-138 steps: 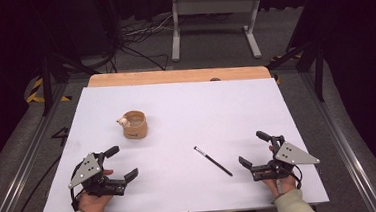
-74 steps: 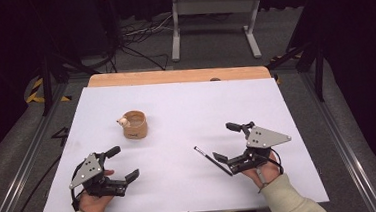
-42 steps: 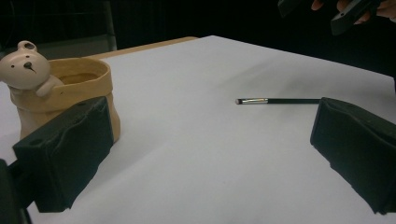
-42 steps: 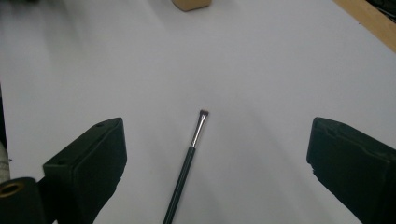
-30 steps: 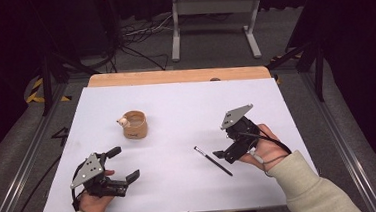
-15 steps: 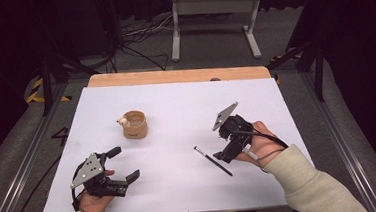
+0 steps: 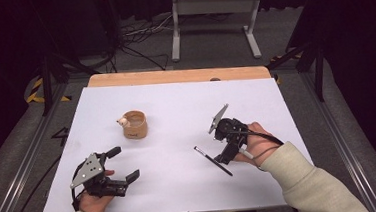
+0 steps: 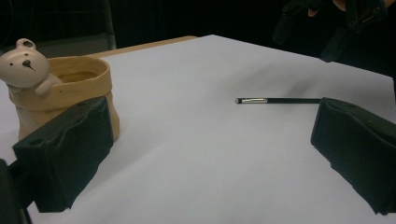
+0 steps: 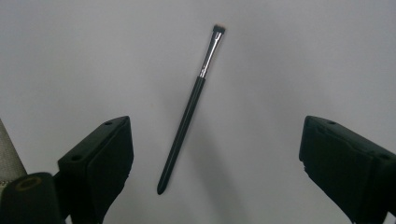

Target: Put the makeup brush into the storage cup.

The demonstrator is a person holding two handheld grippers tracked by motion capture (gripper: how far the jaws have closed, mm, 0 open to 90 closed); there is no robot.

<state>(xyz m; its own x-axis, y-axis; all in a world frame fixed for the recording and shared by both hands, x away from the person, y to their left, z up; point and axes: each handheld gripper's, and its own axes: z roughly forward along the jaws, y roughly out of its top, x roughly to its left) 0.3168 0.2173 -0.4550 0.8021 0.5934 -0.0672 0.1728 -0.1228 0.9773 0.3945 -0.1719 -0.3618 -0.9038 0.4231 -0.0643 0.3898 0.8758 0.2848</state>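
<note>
R gripper (image 7: pixel 223 156): jaws spread wide, pointed down over makeup brush (image 9: pixel 191 108), brush lying flat betw. jaws, no contact. L gripper (image 7: pixel 121 167): jaws apart, holding nothing, near front edge of white table (image 7: pixel 176 112). Bear cup (image 7: pixel 134 125) well apart from brush; bare surface all round.

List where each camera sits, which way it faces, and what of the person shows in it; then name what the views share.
High view: above the person's side, looking forward and down on the white table; both forearms, left gripper, right gripper.
Left gripper view: low over the table, looking past its open jaws at the bear pot.
Right gripper view: looking down between open jaws.
Shared: the brush appears in all three.
</note>
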